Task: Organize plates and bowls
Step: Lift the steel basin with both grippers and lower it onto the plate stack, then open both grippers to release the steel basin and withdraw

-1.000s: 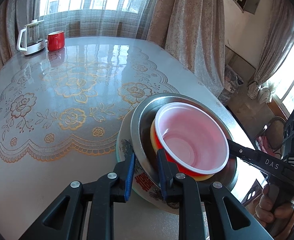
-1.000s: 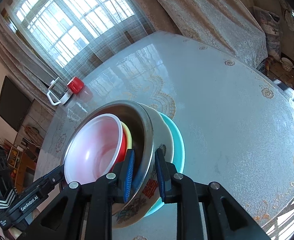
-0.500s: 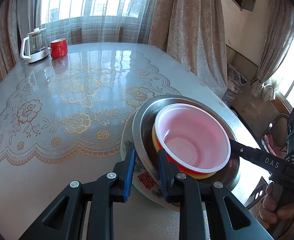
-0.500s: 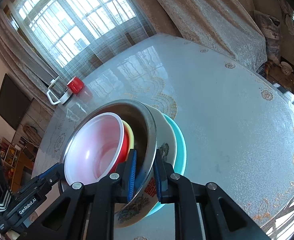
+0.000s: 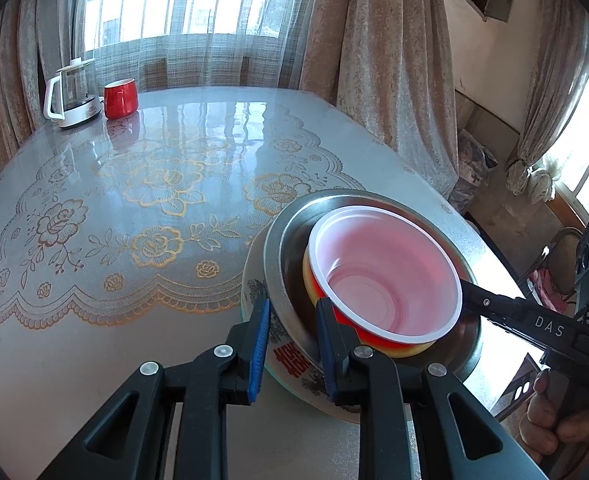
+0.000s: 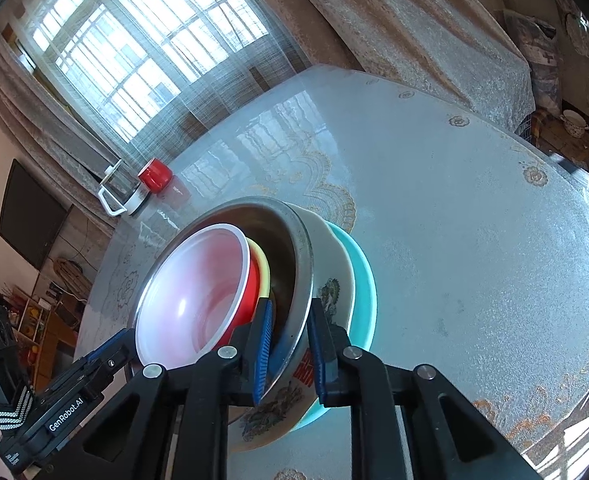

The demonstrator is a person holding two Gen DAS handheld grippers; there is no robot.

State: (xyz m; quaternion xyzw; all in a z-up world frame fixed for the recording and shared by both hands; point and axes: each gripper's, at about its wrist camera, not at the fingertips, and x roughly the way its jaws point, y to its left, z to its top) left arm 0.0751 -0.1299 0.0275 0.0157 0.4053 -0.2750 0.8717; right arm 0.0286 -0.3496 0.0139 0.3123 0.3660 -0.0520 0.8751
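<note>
A nested stack is held between both grippers: a red bowl with white inside in a yellow bowl, in a steel bowl, in a patterned ceramic bowl, over a teal plate. My left gripper is shut on the near rims of the steel and ceramic bowls. My right gripper is shut on the opposite rims, one finger inside the steel bowl. The stack looks tilted and raised above the table.
A glass kettle and a red mug stand at the table's far left corner by the window. Curtains hang behind the table. A chair stands off the table's right edge.
The stack has stayed clamped in both grippers. Both views have shifted slightly, showing more of the window and kettle, as the stack tips and rises a little.
</note>
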